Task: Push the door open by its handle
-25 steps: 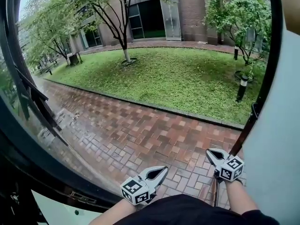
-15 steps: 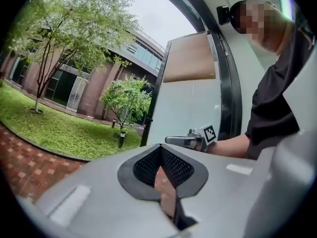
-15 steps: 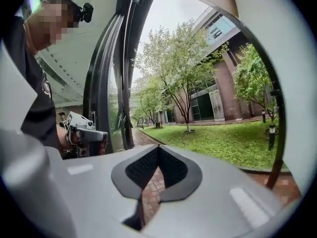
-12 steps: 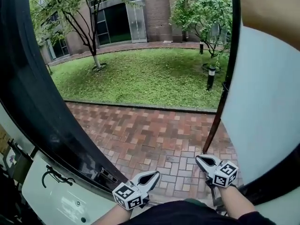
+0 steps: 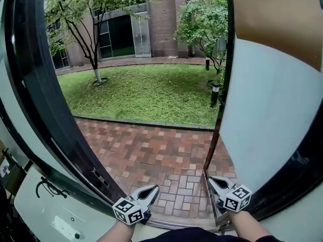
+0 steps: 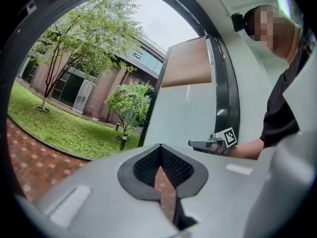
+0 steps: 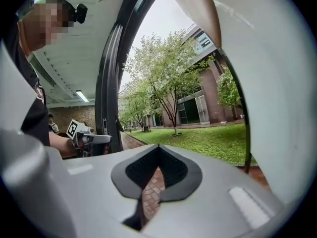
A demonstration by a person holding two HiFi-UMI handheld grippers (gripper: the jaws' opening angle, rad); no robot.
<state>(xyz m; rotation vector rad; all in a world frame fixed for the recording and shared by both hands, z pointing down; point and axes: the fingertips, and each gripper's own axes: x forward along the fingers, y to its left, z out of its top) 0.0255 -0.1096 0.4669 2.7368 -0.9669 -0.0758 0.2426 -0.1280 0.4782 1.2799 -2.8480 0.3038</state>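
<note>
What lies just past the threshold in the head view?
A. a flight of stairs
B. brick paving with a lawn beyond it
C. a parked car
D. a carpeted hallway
B: past the open door, brick paving runs up to a lawn.

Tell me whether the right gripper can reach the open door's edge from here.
Probably yes: the right gripper hangs close beside the door's dark edge, jaws shut and empty, with nothing in between.

A clear gap runs between the black frame [image 5: 45, 110] and the door [image 5: 272, 115], onto brick paving [image 5: 161, 155].
</note>
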